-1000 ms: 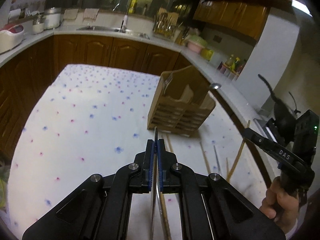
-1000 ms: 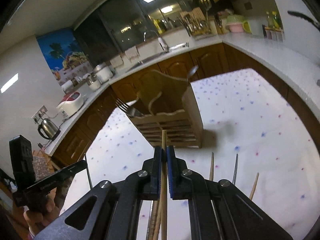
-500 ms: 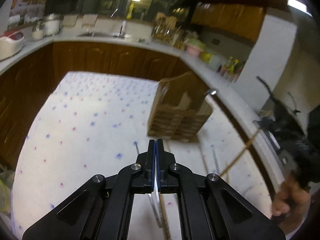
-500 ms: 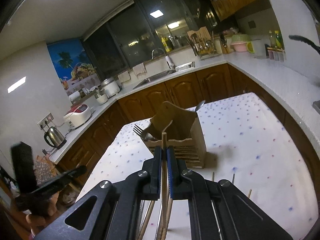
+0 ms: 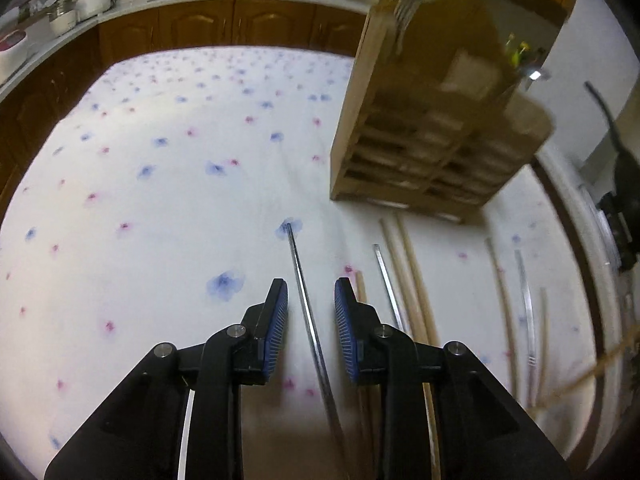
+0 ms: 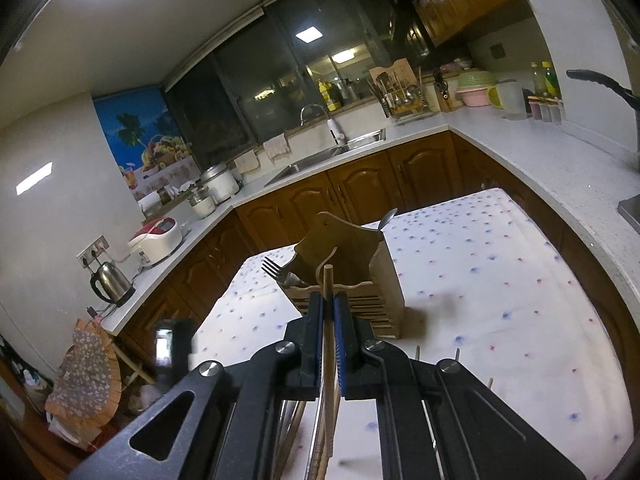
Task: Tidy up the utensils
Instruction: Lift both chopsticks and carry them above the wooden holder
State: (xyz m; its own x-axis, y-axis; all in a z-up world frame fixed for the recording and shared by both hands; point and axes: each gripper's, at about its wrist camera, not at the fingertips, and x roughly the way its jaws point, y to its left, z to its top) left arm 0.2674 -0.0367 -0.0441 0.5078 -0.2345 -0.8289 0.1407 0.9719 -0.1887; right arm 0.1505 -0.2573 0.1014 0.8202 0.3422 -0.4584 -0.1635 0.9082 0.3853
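Observation:
My left gripper (image 5: 311, 304) is open, low over the flowered tablecloth (image 5: 160, 184). A metal chopstick (image 5: 306, 300) lies on the cloth between its jaws. More wooden chopsticks (image 5: 408, 264) and metal ones (image 5: 524, 292) lie to its right. The wooden utensil holder (image 5: 436, 120) stands ahead on the right with a fork (image 5: 408, 4) in it. My right gripper (image 6: 328, 300) is shut on a wooden chopstick (image 6: 328, 280), held high and pointing toward the holder (image 6: 360, 272), which holds a fork (image 6: 276, 270) and a spoon (image 6: 387, 216).
Kitchen counters (image 6: 540, 144) with a sink (image 6: 320, 160), kettle (image 6: 110, 286) and rice cookers surround the table. Several chopstick tips (image 6: 456, 356) lie on the cloth below my right gripper. The other handheld gripper (image 6: 172, 348) shows at the lower left.
My left gripper went down to the cloth and opened, leaving the metal chopstick lying between its jaws. My right gripper rose with the wooden chopstick and pulled back from the holder.

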